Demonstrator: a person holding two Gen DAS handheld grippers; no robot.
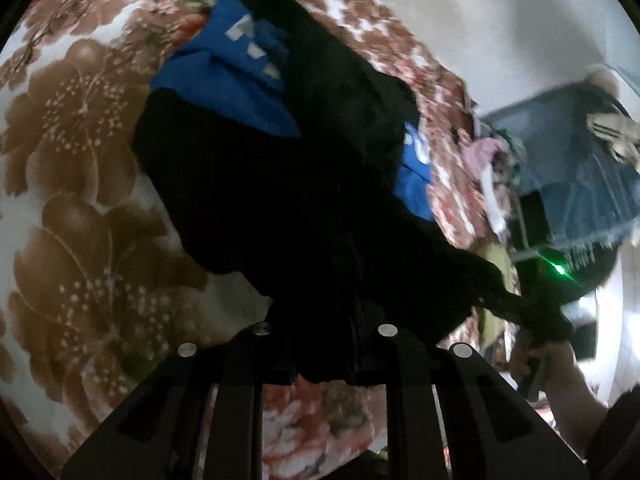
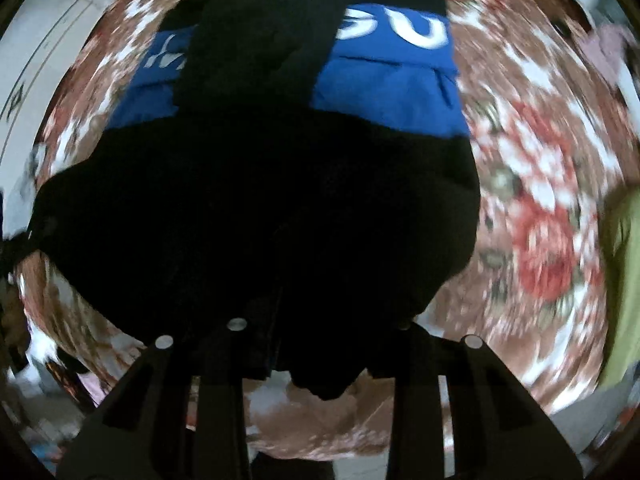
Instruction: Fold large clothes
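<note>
A large black garment (image 1: 280, 180) with blue panels (image 1: 228, 68) and white lettering lies spread on a floral bedsheet (image 1: 80, 160). My left gripper (image 1: 324, 344) is shut on a bunched black edge of it, which is lifted off the sheet. In the right wrist view the same garment (image 2: 260, 200) hangs from my right gripper (image 2: 320, 344), whose fingers pinch another black edge. Its blue panel (image 2: 392, 80) lies farther out. In the left wrist view a hand (image 1: 560, 364) holds the right gripper (image 1: 536, 320) on a stretched black corner.
A blue-grey bin (image 1: 580, 160) with clothes draped on it stands past the bed's far side. A heap of mixed clothes (image 1: 488, 160) lies beside it. A yellow-green cloth (image 2: 624, 280) lies on the sheet (image 2: 540, 200) at the right. A white wall (image 1: 480, 20) rises behind.
</note>
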